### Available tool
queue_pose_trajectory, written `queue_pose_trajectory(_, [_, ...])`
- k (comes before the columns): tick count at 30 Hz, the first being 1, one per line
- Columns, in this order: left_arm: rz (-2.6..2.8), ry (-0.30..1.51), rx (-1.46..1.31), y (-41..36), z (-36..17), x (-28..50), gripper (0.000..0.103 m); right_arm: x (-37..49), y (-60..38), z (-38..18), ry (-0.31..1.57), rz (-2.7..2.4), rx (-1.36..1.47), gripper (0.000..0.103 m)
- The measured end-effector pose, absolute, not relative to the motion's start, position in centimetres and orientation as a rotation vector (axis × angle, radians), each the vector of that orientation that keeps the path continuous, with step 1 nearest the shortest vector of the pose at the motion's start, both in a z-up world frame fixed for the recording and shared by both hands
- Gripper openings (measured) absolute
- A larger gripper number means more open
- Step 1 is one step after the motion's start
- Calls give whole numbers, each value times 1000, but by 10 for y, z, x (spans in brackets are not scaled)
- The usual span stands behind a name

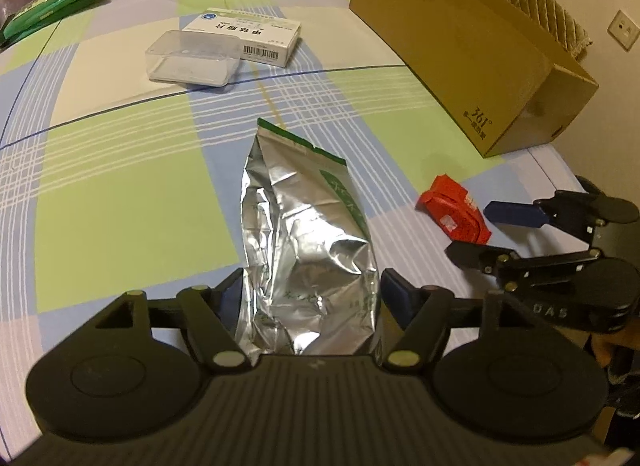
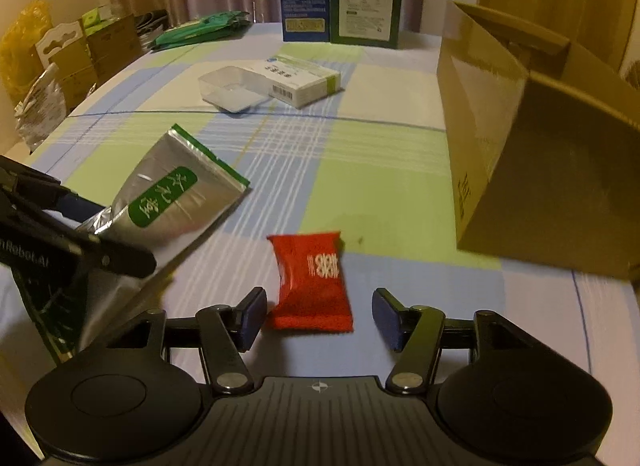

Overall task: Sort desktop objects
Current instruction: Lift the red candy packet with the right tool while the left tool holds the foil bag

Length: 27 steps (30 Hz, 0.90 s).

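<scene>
Left gripper: angled down at the tablecloth, jaws spread either side of the silver foil pouch; left pad at the foil's edge, right pad clear of it, no firm pinch visible.
Silver foil pouch: crumpled, lying lengthwise between the left jaws, green-trimmed end pointing away; green label with white Chinese characters, seen clearly from the right wrist view.
Clear plastic box: further back, touching a white medicine box with barcode and Chinese print.
Red packet: flat on the cloth, white Chinese characters on top.
Right gripper: tilted down, jaws spread, red packet's near end between the pads, neither pad pressing it.
Cardboard box: far right, open top, "361°" printed on its end.
Tablecloth: green, blue and white plaid.
</scene>
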<state>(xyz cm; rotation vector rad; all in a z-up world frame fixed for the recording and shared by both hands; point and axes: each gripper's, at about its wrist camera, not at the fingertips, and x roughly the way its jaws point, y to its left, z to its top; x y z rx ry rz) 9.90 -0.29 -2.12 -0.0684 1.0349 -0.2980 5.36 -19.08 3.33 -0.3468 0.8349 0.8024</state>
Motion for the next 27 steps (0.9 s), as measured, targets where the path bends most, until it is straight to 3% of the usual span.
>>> queue_pose_trajectory(16, [-287,1026,-40,-4,-24,104,67,54,-185,29,779,797,-352,56])
queue_pose_trajectory(23, [-286,1025,-34,-6,-22,102,56,54,-182,29,770,807,-367,56])
queue_pose_trajectory(27, [-287,1024,-34,-6,-21,102,55,54,-181,29,771,812,-367,56])
